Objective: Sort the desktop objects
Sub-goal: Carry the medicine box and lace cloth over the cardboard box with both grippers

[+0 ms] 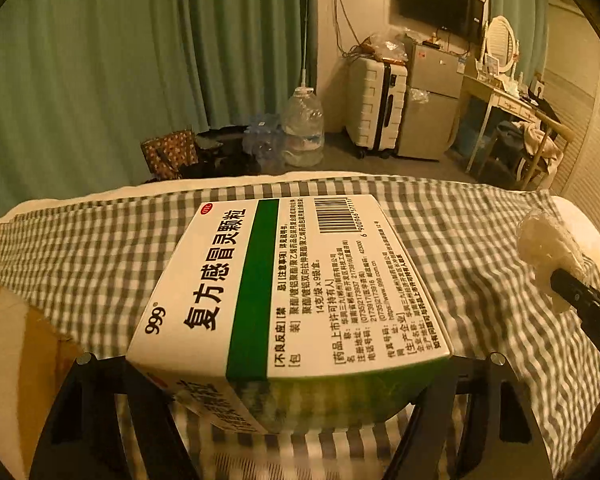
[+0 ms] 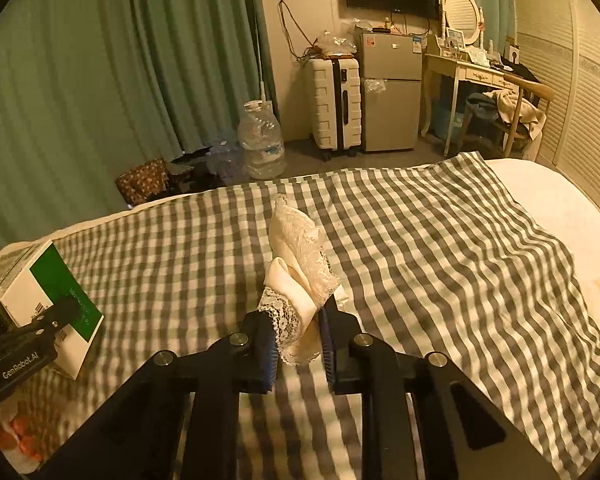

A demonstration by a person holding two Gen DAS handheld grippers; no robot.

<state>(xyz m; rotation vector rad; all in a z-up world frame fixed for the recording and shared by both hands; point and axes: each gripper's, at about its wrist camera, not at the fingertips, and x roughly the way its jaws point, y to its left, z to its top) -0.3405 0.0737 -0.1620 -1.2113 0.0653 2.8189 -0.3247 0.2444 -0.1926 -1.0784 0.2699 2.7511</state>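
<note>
A white medicine box (image 1: 292, 280) with a green stripe and black print fills the left wrist view. My left gripper (image 1: 292, 360) is shut on its near end, one finger on each side, and holds it above the checked cloth (image 1: 460, 248). From the right wrist view the box (image 2: 48, 280) hangs tilted at the far left in the left gripper (image 2: 40, 328). My right gripper (image 2: 298, 332) is shut on a cream lace fabric piece (image 2: 296, 248), which sticks up past the fingertips. In the left wrist view the lace fabric (image 1: 548, 244) and right gripper (image 1: 560, 280) show at the right edge.
The grey-and-white checked cloth (image 2: 440, 260) covers a white padded surface (image 2: 560, 200). A packet with orange marks (image 2: 16, 436) lies at the lower left. A brown cardboard surface (image 1: 20, 340) sits left of the cloth. A water jug (image 2: 260, 144), suitcase (image 2: 336, 104) and small fridge (image 2: 388, 92) stand beyond.
</note>
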